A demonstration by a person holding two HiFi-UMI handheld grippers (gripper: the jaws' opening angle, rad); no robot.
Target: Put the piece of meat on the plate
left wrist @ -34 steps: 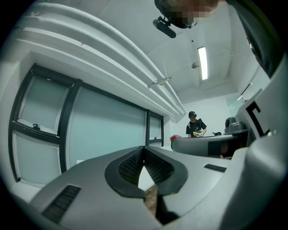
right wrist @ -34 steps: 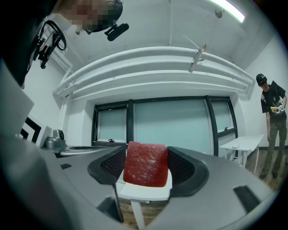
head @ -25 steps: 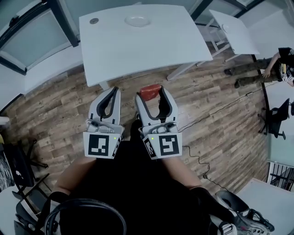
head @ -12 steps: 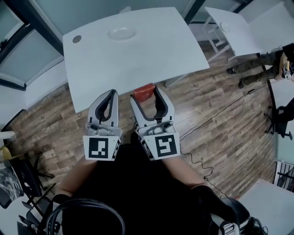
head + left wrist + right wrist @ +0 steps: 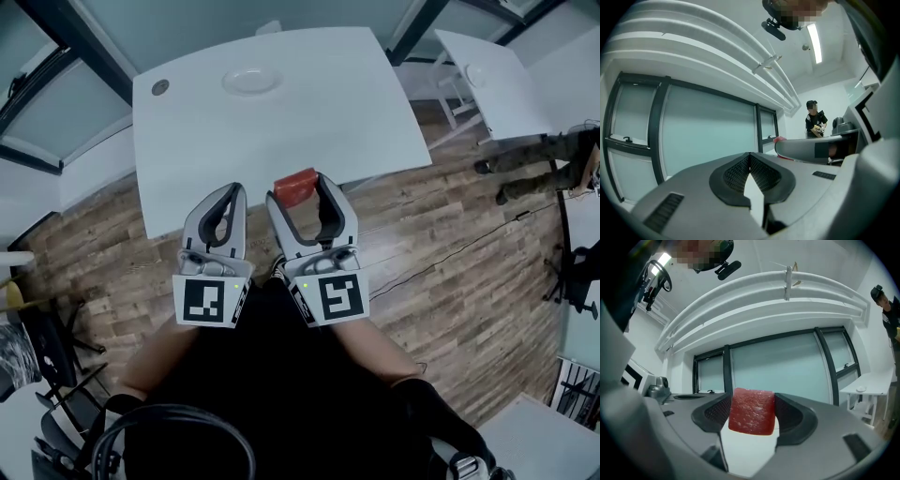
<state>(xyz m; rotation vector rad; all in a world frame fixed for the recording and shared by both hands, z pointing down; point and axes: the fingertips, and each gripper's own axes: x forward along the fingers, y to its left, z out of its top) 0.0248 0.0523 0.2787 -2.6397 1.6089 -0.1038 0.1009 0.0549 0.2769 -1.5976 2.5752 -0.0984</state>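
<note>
A red slab of meat point(image 5: 294, 186) point(image 5: 751, 411) is clamped between the jaws of my right gripper point(image 5: 296, 190) point(image 5: 751, 413), held just short of the near edge of the white table point(image 5: 309, 112). A white plate point(image 5: 250, 82) rests far back on that table, left of centre. My left gripper point(image 5: 229, 194) point(image 5: 750, 169) hangs beside the right one, its pads pressed together with nothing between them. Both grippers are in the air over the wooden floor at the table's front edge.
A small dark round cap point(image 5: 160, 87) sits at the table's far left corner. A second white table point(image 5: 492, 80) stands to the right, with a person point(image 5: 553, 159) beyond it. A cable point(image 5: 450, 248) trails over the wooden floor. Dark chairs point(image 5: 47, 356) stand at the left.
Over the last second the table has come closer under the grippers, and the meat now reaches its near edge. Both grippers keep the same pose side by side.
</note>
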